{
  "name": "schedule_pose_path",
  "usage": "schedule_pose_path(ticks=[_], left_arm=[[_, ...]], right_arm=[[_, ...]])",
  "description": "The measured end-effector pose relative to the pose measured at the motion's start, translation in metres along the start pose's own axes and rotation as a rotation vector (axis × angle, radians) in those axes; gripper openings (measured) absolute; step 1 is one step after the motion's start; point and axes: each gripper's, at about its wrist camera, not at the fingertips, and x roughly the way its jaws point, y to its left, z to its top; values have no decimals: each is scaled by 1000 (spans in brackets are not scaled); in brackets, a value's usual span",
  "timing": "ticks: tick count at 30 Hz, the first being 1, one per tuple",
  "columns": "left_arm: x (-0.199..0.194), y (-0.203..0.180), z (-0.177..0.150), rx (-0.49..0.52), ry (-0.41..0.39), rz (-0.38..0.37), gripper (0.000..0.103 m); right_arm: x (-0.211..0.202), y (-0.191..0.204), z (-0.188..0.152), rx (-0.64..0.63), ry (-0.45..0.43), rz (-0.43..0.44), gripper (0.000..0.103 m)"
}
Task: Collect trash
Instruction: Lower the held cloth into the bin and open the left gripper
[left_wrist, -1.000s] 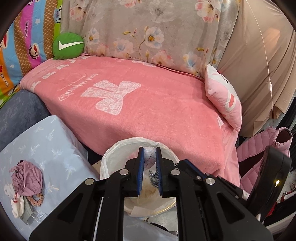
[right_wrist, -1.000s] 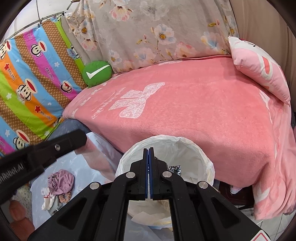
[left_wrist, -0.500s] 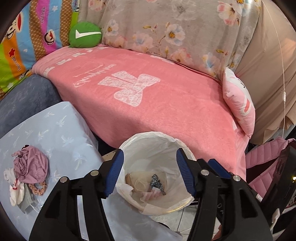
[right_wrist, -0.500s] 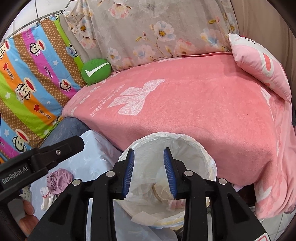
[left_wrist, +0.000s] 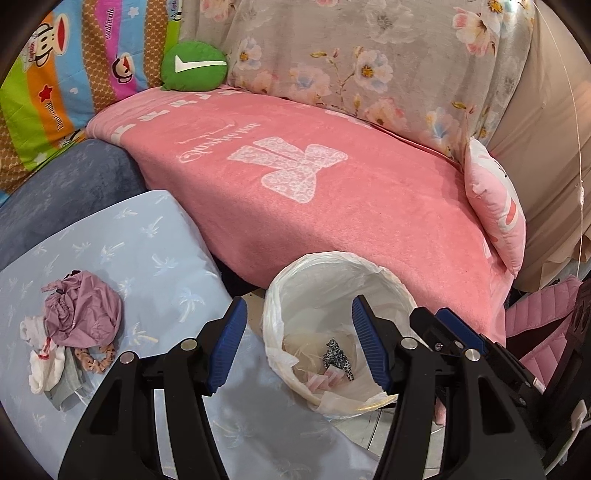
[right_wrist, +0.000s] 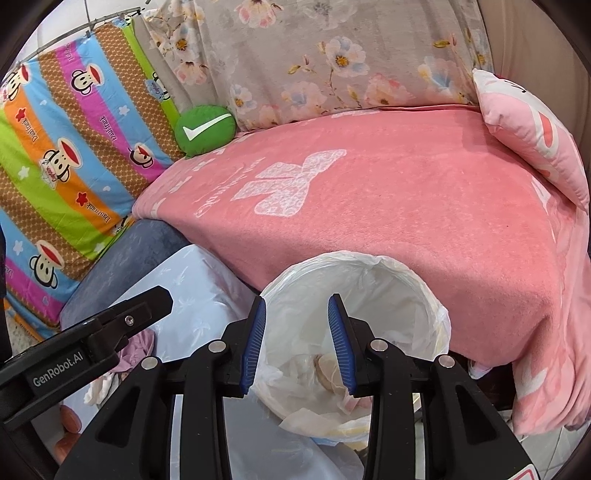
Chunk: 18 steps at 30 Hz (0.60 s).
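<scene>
A white trash bin lined with a plastic bag (left_wrist: 325, 273) stands by the pink bed, also in the right wrist view (right_wrist: 402, 280). Inside lie a black-and-white patterned scrap (left_wrist: 336, 354), pink wrappers (left_wrist: 325, 380) and crumpled paper (right_wrist: 328, 369). My left gripper (left_wrist: 297, 314) is open and empty above the bin's left rim. My right gripper (right_wrist: 295, 314) is open and empty above the bin. The left gripper's body (right_wrist: 92, 339) shows at the left of the right wrist view.
A light blue patterned cloth surface (left_wrist: 147, 251) at left holds a pile of small items: purple cloth (left_wrist: 81, 310), white sock, hair tie. A pink blanket (left_wrist: 314, 192) covers the bed, with a green cushion (left_wrist: 194, 66) and a pink pillow (left_wrist: 498, 214). A pink jacket (left_wrist: 539, 314) lies at right.
Both grippers opened from shut. The left let go of a patterned scrap, which now lies in the bin. The left gripper drew back and to the left.
</scene>
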Motion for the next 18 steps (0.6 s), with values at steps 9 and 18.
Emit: schedule_pose_path(ticks=[9,18], left_arm=[[-10,25,-10,-45,-3,36,57],[-21,55,-22,-105,-12,82,61]], right_arm=[[-4,23,-7,-44,7,20,41],[-4,51,-19,-99,29,47,42]])
